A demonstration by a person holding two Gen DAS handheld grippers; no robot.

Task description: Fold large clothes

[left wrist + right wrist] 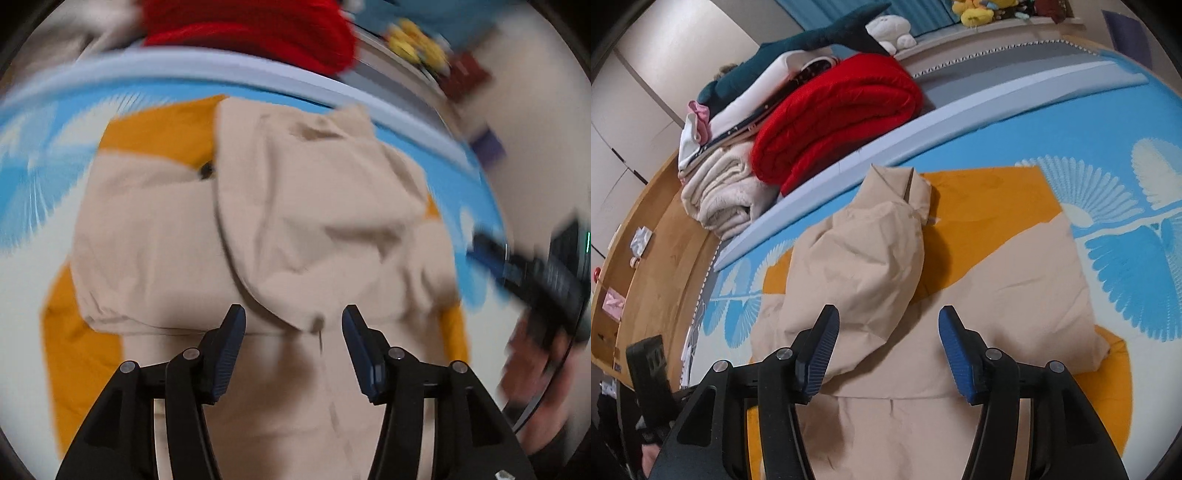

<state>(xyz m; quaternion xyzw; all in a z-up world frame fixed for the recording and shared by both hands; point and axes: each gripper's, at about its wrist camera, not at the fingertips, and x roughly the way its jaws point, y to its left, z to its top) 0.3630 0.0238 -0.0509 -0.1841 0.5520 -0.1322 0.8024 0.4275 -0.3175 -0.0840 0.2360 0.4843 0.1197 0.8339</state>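
Observation:
A large beige garment (280,229) (997,280) with an orange lining (159,129) (990,199) lies spread on the bed, one sleeve (864,266) folded over its body. My left gripper (293,317) hovers open just above the beige cloth, with nothing pinched between its fingers. My right gripper (888,317) is open too, over the folded sleeve's lower end, and grips nothing. The left wrist view is blurred and shows the right gripper (524,266) at its right edge.
A blue and white patterned sheet (1126,258) covers the bed. Behind the garment lie a rolled red blanket (842,114), folded cream blankets (724,195) and a plush shark (812,40). A wooden bed frame (661,236) runs along the left. Yellow plush toys (979,11) sit on the far ledge.

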